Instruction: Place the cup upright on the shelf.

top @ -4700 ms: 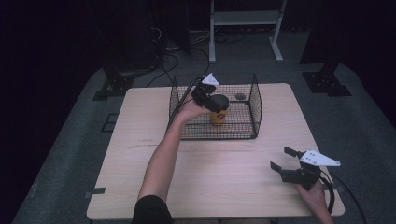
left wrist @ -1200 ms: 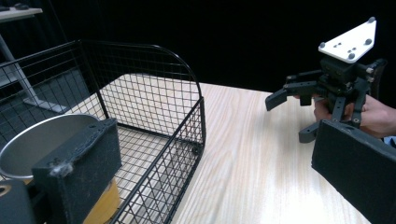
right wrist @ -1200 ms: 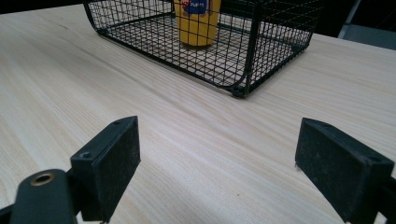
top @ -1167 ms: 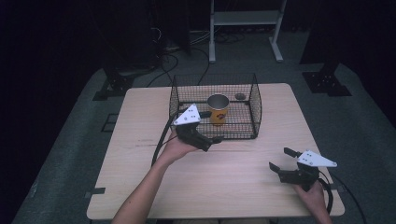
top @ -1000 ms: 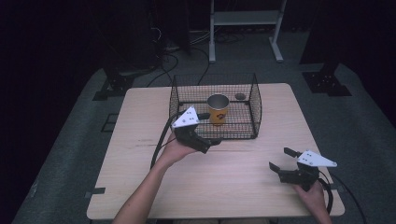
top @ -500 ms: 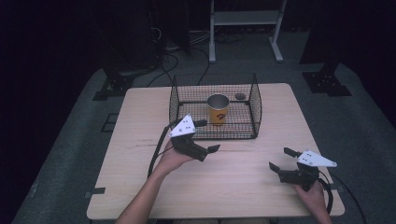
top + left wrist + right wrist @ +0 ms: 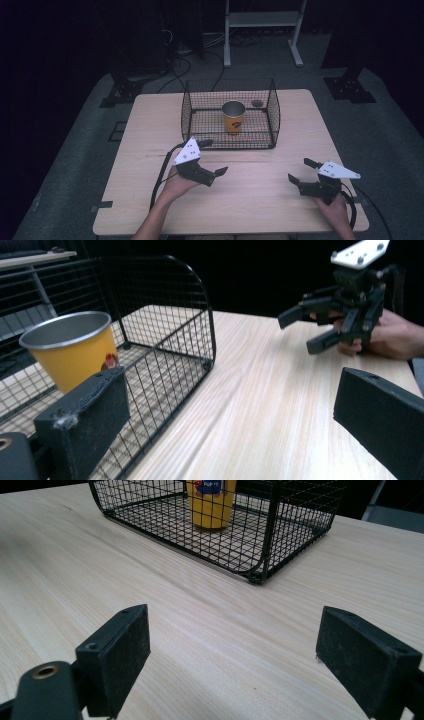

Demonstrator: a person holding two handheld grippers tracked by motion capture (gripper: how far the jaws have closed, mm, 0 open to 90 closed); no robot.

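A yellow cup (image 7: 233, 117) with a metal inside stands upright in a black wire basket (image 7: 272, 107) at the back middle of the wooden table (image 7: 150, 125). My left gripper (image 7: 214, 157) hovers open and empty in front of the basket's near left corner, pointing right. My right gripper (image 7: 301, 170) rests open near the front right, empty, aimed at the basket. In the left gripper view the cup (image 7: 70, 355) sits behind the basket mesh (image 7: 200, 315), with the right gripper (image 7: 305, 330) farther off. In the right gripper view the cup (image 7: 210, 502) stands inside the basket (image 7: 260, 545).
A small dark round object (image 7: 257, 103) lies at the basket's back right. Bare tabletop stretches between the two grippers. A white shelf frame (image 7: 260, 20) and cables stand on the dark floor beyond the table.
My left gripper has let go of the cup in the basket, pulled out and drawn back toward the person, in front of the basket. The right gripper has stayed put.
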